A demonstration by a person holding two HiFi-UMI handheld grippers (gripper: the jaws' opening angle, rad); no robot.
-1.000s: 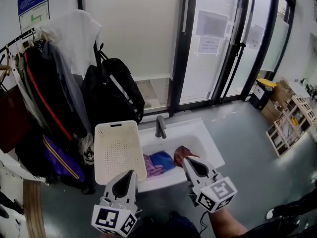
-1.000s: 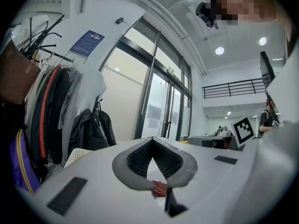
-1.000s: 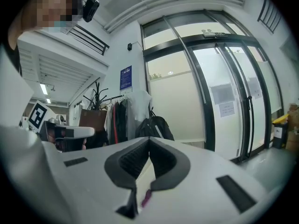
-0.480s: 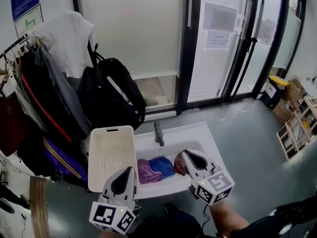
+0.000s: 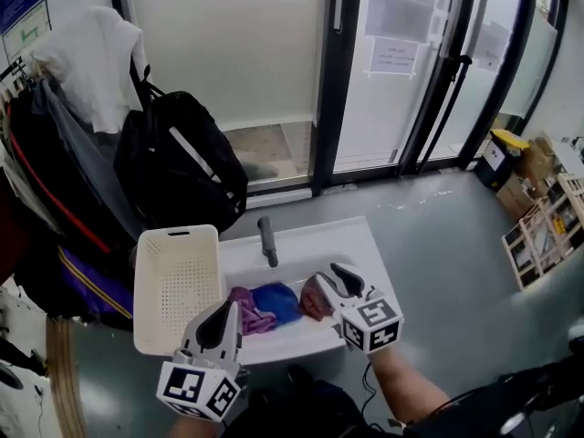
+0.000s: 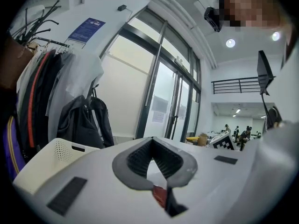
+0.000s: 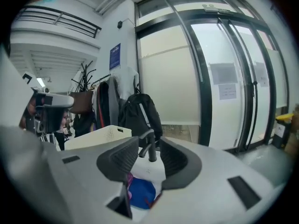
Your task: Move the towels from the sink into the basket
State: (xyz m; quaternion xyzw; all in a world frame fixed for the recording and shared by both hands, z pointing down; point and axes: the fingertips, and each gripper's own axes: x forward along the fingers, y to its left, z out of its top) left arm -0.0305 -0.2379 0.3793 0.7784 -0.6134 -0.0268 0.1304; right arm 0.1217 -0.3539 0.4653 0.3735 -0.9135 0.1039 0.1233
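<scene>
The white sink (image 5: 365,255) holds a purple towel (image 5: 246,308), a blue towel (image 5: 276,301) and a dark red towel (image 5: 312,299) side by side. A white perforated basket (image 5: 175,281) stands against the sink's left side. My right gripper (image 5: 330,275) hovers just over the dark red towel; its jaws have just been opening and nothing is between them. Between the fingers, the right gripper view shows the blue towel (image 7: 140,192). My left gripper (image 5: 220,320) is shut and empty near the sink's front edge, close to the purple towel. The basket (image 6: 60,150) is left of it.
A black faucet (image 5: 266,242) rises at the back of the sink. A black backpack (image 5: 178,162) and hanging clothes (image 5: 55,135) crowd the left, behind the basket. Glass doors (image 5: 401,71) stand beyond. Boxes and a rack (image 5: 538,235) sit far right on the grey floor.
Both grippers have come forward and down towards the sink. The right gripper's jaws went from shut to open. The towels and basket have not shifted.
</scene>
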